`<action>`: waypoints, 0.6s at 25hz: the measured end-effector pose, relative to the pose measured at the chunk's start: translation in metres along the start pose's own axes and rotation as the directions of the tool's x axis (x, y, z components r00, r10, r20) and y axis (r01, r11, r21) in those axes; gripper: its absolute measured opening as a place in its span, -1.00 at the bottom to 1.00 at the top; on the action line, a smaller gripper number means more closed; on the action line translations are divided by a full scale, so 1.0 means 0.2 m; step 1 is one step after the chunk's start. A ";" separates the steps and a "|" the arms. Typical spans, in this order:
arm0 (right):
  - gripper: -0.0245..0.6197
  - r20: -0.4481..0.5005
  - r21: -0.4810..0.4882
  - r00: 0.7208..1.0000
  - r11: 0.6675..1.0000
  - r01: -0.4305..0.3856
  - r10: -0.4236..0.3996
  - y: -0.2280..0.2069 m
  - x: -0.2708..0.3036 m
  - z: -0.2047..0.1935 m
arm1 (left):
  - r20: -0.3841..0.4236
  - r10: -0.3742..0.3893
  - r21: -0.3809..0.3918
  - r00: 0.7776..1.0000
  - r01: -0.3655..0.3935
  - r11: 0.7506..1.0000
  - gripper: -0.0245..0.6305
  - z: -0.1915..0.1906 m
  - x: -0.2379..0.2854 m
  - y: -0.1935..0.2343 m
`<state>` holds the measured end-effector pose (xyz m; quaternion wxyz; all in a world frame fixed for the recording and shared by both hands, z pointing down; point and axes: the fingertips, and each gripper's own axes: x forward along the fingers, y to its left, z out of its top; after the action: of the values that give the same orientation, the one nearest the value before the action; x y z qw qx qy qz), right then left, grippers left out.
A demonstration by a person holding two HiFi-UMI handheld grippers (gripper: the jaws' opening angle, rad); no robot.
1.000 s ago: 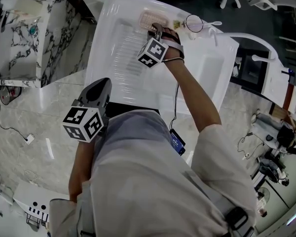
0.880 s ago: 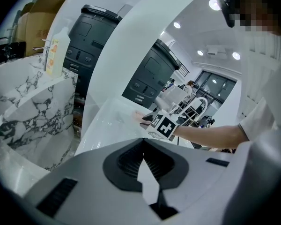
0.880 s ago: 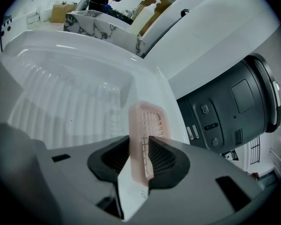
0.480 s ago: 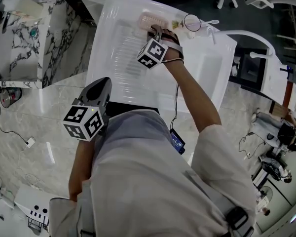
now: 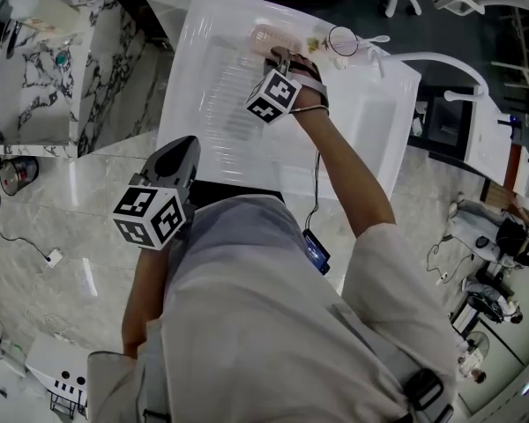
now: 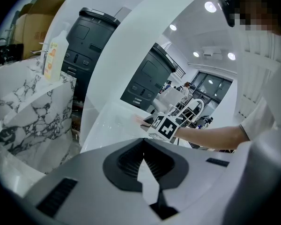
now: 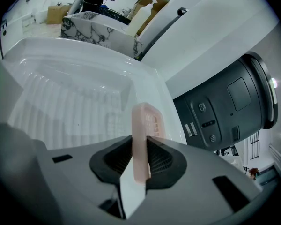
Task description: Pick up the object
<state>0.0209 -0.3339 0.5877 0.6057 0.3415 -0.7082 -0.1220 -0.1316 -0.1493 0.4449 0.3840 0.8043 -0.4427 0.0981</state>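
I'm closing the right gripper [image 5: 279,56] on the pink dish [image 7: 147,120]. Its jaws are narrowing from a wide gap, and the pads are now pressing the dish on both sides, edge-on between them. The arm is barely shifting, and the dish is sitting at the far end of the white counter [image 5: 213,104], not visibly lifted. The left gripper [image 6: 143,146] is hanging back, jaws clenched on nothing. I judge the grasp is nearly set, so lifting comes next.

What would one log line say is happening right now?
right gripper: jaws closing on pink dish | location: far end of white drainboard | left gripper: shut, empty | step: grasping
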 end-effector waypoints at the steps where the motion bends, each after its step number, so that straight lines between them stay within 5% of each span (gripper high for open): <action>1: -0.64 -0.003 0.004 1.000 1.000 -0.002 0.002 0.00 0.00 0.00 | 0.002 -0.001 0.001 1.000 0.001 1.000 -0.92 0.00 0.00 0.00; 15: -0.65 -0.023 0.056 1.000 0.998 -0.015 0.016 0.03 -0.07 -0.02 | 0.019 -0.016 0.020 1.000 0.016 1.000 -0.92 0.02 -0.04 0.00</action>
<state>0.0240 -0.3196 0.5817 0.6051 0.3541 -0.7069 -0.0936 -0.1364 -0.1462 0.4381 0.3727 0.8125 -0.4387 0.0919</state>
